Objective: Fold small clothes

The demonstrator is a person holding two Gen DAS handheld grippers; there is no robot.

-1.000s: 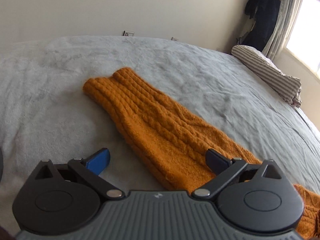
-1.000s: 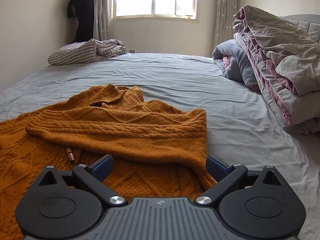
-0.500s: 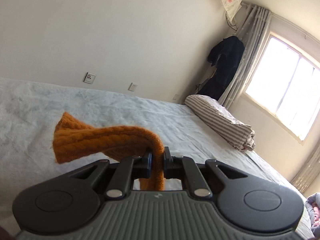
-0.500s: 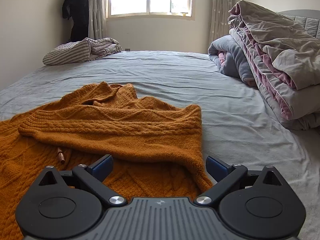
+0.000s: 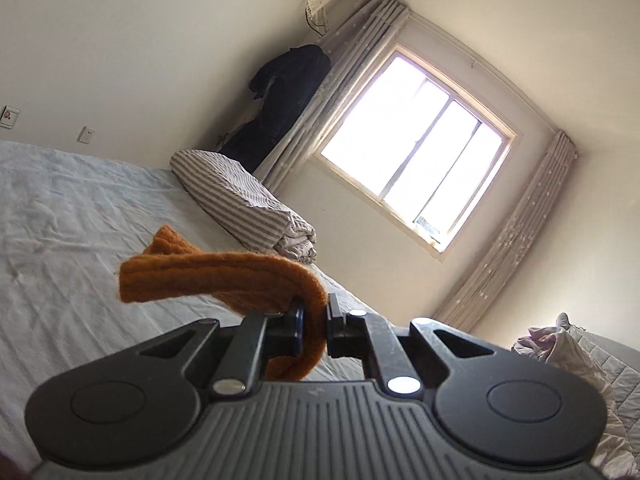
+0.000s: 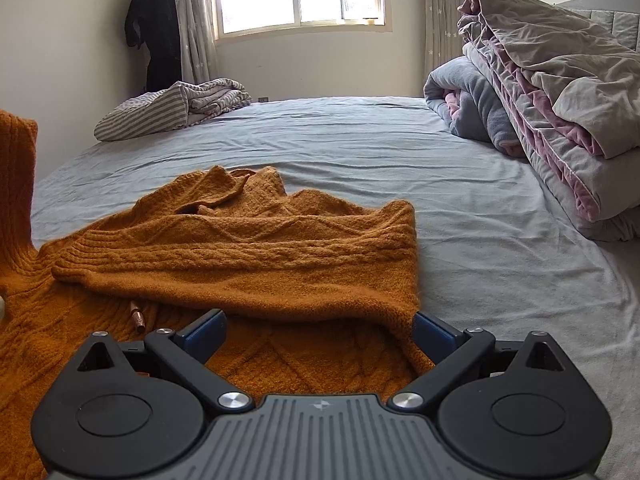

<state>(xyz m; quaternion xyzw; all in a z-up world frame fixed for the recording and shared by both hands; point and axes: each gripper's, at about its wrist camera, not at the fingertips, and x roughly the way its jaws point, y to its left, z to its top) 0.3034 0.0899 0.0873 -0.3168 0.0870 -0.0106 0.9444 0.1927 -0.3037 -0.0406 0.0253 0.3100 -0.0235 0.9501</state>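
Observation:
An orange cable-knit sweater (image 6: 248, 264) lies on the grey bed, one sleeve folded across its body. My left gripper (image 5: 313, 326) is shut on the other sleeve (image 5: 216, 276) and holds it lifted above the bed; the cuff end droops to the left. That raised sleeve also shows at the left edge of the right wrist view (image 6: 16, 176). My right gripper (image 6: 318, 330) is open and empty, low over the sweater's near right edge, with one finger on each side of the folded fabric.
The grey bed sheet (image 6: 400, 152) stretches ahead. A striped folded blanket (image 6: 168, 110) lies at the far left, a stack of grey and pink quilts (image 6: 552, 92) at the right. A small brown toggle (image 6: 138, 316) lies on the sweater. A window (image 5: 412, 148) is behind.
My left gripper closed on the sleeve, lifted it off the bed and tilted upward toward the window. My right gripper stayed open and shifted only slightly.

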